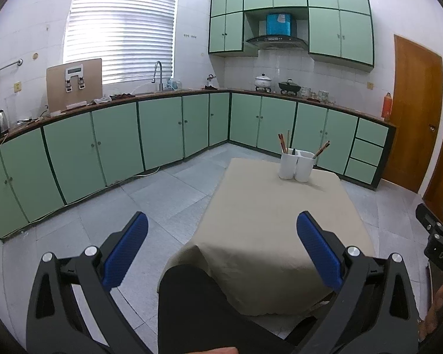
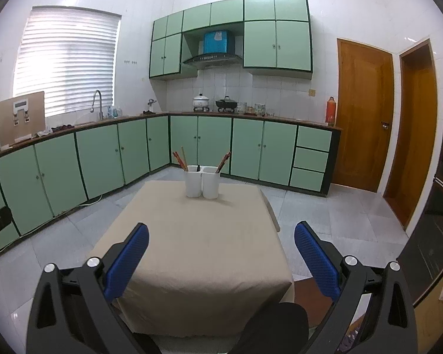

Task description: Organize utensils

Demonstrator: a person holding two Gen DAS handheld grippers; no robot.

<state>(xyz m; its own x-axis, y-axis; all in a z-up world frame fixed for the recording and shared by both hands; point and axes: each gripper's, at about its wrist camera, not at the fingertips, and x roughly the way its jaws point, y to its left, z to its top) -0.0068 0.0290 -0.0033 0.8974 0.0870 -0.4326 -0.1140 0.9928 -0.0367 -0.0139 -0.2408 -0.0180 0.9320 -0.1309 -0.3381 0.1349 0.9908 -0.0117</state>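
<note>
A white two-cup utensil holder (image 1: pixel 296 166) (image 2: pixel 202 185) stands at the far end of a table with a beige cloth (image 1: pixel 280 221) (image 2: pixel 198 250). Chopsticks (image 1: pixel 283 143) (image 2: pixel 181 159) lean in the left cup, with a dark utensil tip beside them; more chopsticks (image 1: pixel 322 149) (image 2: pixel 224 161) lean in the right cup. My left gripper (image 1: pixel 221 230) is open and empty, held over the table's near left corner. My right gripper (image 2: pixel 221 242) is open and empty over the table's near end. Part of the right gripper (image 1: pixel 440 236) shows at the left view's right edge.
Green kitchen cabinets (image 2: pixel 103 159) run along the left and back walls, with a sink tap (image 2: pixel 97 103), pots (image 2: pixel 200 101) and a kettle (image 1: pixel 1 121) on the counter. Wooden doors (image 2: pixel 366 112) stand at the right. My dark-clothed knees (image 1: pixel 198 301) (image 2: pixel 277 324) are at the table's near edge.
</note>
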